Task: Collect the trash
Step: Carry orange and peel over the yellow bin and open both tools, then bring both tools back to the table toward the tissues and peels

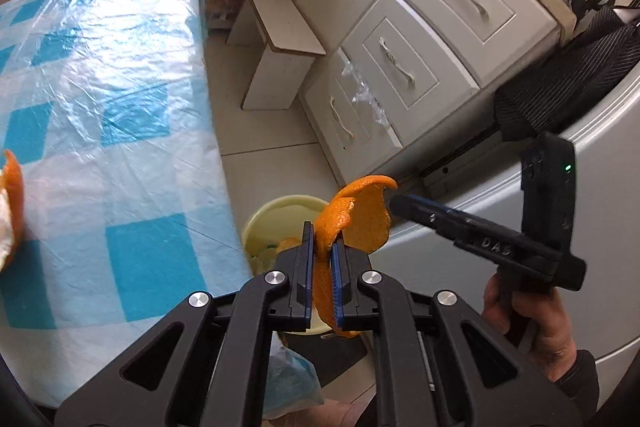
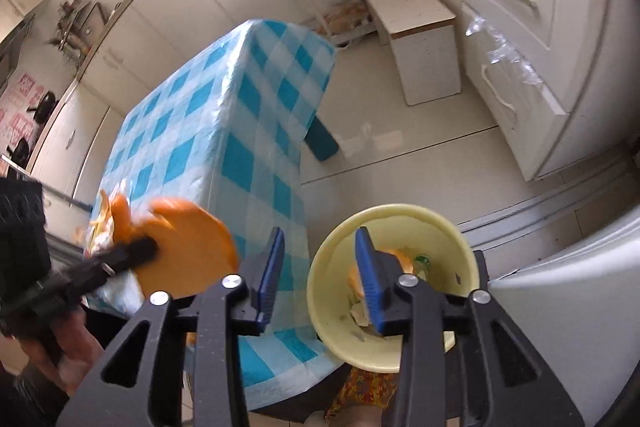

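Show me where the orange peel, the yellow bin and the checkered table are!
orange peel [image 1: 356,211], left wrist view, on its curled part above the jaws.
yellow bin [image 2: 332,247], right wrist view, on its left rim.
checkered table [image 2: 208,131], right wrist view, on a bare part of the blue cloth.

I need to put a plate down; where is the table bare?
The checked table is bare from its far corner down the middle. Peels crowd the near left edge. The left gripper holds a peel over the bin; the right gripper is open.

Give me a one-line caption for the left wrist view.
Left gripper clamps an orange peel above the yellow bin beside the checkered table.
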Action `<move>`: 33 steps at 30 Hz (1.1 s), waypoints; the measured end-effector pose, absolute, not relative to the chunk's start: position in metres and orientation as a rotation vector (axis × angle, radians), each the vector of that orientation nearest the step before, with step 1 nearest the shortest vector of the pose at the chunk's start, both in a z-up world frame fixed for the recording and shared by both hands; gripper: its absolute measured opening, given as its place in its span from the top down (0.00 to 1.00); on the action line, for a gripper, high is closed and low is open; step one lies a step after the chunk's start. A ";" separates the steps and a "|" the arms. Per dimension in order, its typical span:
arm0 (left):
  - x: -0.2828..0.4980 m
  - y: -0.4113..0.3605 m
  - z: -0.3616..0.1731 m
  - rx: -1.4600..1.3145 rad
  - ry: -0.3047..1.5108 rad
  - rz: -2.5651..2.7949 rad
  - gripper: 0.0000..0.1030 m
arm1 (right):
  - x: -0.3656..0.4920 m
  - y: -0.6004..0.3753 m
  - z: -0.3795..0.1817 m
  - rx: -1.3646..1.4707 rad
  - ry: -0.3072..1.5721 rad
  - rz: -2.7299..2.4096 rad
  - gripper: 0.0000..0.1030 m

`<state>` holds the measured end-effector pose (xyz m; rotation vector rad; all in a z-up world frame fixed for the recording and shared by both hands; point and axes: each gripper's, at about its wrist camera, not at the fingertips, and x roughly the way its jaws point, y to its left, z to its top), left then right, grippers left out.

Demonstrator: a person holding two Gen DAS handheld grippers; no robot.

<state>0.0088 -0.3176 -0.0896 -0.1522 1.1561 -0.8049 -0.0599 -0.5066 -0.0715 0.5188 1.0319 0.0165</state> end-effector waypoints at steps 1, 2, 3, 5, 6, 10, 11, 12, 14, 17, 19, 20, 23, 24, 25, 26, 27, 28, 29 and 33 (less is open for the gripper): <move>0.006 -0.325 -0.096 -0.145 1.173 -0.796 0.92 | -0.061 -0.511 -0.068 0.536 1.018 0.005 0.63; 0.003 -0.333 -0.102 -0.141 1.195 -0.792 0.89 | -0.063 -0.514 -0.065 0.551 1.004 -0.004 0.61; 0.000 -0.338 -0.108 -0.140 1.211 -0.800 0.87 | -0.063 -0.516 -0.063 0.560 0.992 -0.011 0.61; -0.006 -0.344 -0.112 -0.134 1.225 -0.810 0.82 | -0.064 -0.518 -0.056 0.569 0.964 -0.021 0.58; -0.010 -0.345 -0.111 -0.127 1.219 -0.815 0.80 | -0.064 -0.518 -0.053 0.575 0.954 -0.021 0.58; -0.010 -0.331 -0.094 -0.107 1.181 -0.813 0.71 | -0.059 -0.515 -0.045 0.572 0.931 -0.007 0.55; -0.008 -0.324 -0.089 -0.114 1.170 -0.807 0.69 | -0.057 -0.513 -0.044 0.568 0.930 -0.003 0.54; -0.006 -0.316 -0.083 -0.121 1.160 -0.802 0.68 | -0.055 -0.510 -0.042 0.563 0.930 0.000 0.54; 0.000 -0.294 -0.069 -0.134 1.132 -0.783 0.64 | -0.050 -0.502 -0.037 0.551 0.926 0.014 0.53; 0.016 -0.252 -0.045 -0.142 1.083 -0.726 0.58 | -0.042 -0.486 -0.027 0.526 0.911 0.055 0.52; 0.029 -0.214 -0.029 -0.148 1.046 -0.663 0.54 | -0.036 -0.467 -0.017 0.484 0.902 0.107 0.50; 0.036 -0.196 -0.022 -0.151 1.029 -0.625 0.50 | -0.032 -0.455 -0.012 0.457 0.895 0.135 0.50; 0.061 -0.130 -0.006 -0.154 0.989 -0.460 0.46 | -0.023 -0.409 0.003 0.363 0.875 0.270 0.48; 0.070 -0.105 -0.004 -0.158 0.984 -0.392 0.45 | -0.021 -0.390 0.007 0.328 0.870 0.318 0.48; 0.077 -0.085 -0.004 -0.162 0.987 -0.334 0.44 | -0.019 -0.375 0.009 0.299 0.870 0.358 0.47; 0.085 -0.066 -0.007 -0.163 1.000 -0.277 0.43 | -0.016 -0.354 0.011 0.262 0.870 0.409 0.47; 0.094 -0.049 -0.012 -0.166 1.024 -0.225 0.43 | -0.013 -0.337 0.011 0.230 0.871 0.446 0.47; 0.101 -0.034 -0.016 -0.169 1.046 -0.193 0.42 | -0.010 -0.318 0.010 0.193 0.878 0.483 0.47; 0.107 -0.022 -0.021 -0.167 1.066 -0.162 0.42 | -0.007 -0.301 0.009 0.160 0.886 0.512 0.47; 0.119 0.007 -0.045 -0.137 1.136 -0.093 0.42 | 0.006 -0.242 -0.003 0.036 0.923 0.573 0.47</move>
